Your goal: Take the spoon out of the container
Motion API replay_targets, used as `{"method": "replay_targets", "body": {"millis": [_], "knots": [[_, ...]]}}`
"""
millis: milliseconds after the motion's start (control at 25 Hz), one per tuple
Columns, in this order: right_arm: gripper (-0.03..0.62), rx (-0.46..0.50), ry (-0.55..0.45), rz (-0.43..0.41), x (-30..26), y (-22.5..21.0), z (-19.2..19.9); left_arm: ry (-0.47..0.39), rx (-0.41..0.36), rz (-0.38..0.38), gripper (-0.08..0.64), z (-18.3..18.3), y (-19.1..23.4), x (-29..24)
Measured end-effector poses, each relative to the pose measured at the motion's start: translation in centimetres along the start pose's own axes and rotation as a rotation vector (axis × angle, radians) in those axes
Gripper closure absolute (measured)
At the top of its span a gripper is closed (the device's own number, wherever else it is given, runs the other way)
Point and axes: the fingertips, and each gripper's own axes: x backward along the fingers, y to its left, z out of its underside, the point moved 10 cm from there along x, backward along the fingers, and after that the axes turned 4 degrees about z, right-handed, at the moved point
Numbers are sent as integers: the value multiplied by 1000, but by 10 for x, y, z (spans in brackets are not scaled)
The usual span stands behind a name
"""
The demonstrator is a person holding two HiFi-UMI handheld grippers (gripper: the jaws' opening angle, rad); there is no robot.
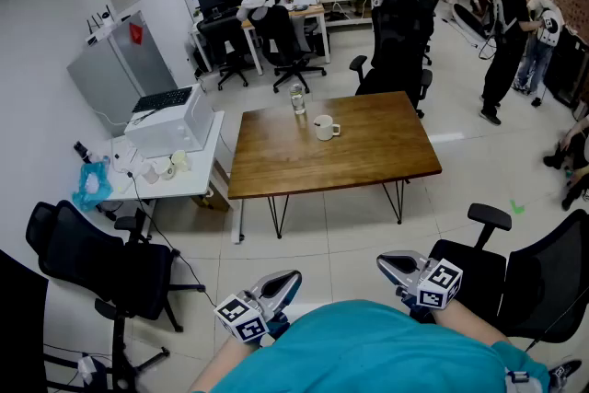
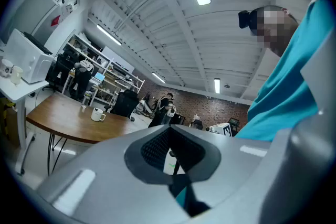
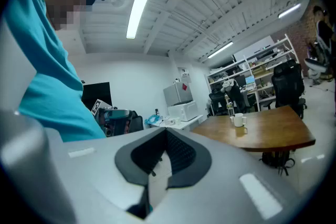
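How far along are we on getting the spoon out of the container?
Nothing looks done yet. The white mug stands on the wooden table some way ahead; whether a spoon is in it is too small to tell. In hand: nothing; the left tool and right tool are both shut and empty, held close to the body. Left: walk up, reach the mug, grip the spoon, lift it out.

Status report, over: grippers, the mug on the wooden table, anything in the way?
Left gripper and right gripper shut, empty, near the body. White mug on wooden table, well ahead; spoon not discernible. Black chairs flank the path, not across it.
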Motion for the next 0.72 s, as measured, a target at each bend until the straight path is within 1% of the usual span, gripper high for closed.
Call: {"method": "replay_targets", "body": {"millis": [240,360,520,600,720], "knots": [[591,7,7,-9,43,-17,-5,17,13,-16,560,13,-29,-33],[591,-18,-6,-19,59,-28,0,37,25,-28,560,20,-41,-50],[591,-28,16,-38,78,-50,-2,67,17,-25,560,28,-54,-82],[591,-45,16,-41,78,-58,2,79,28,-30,560,32,-54,-88],[591,-54,23,-40,57,-62,4,85,31,-30,560,31,-33,-77]]}}
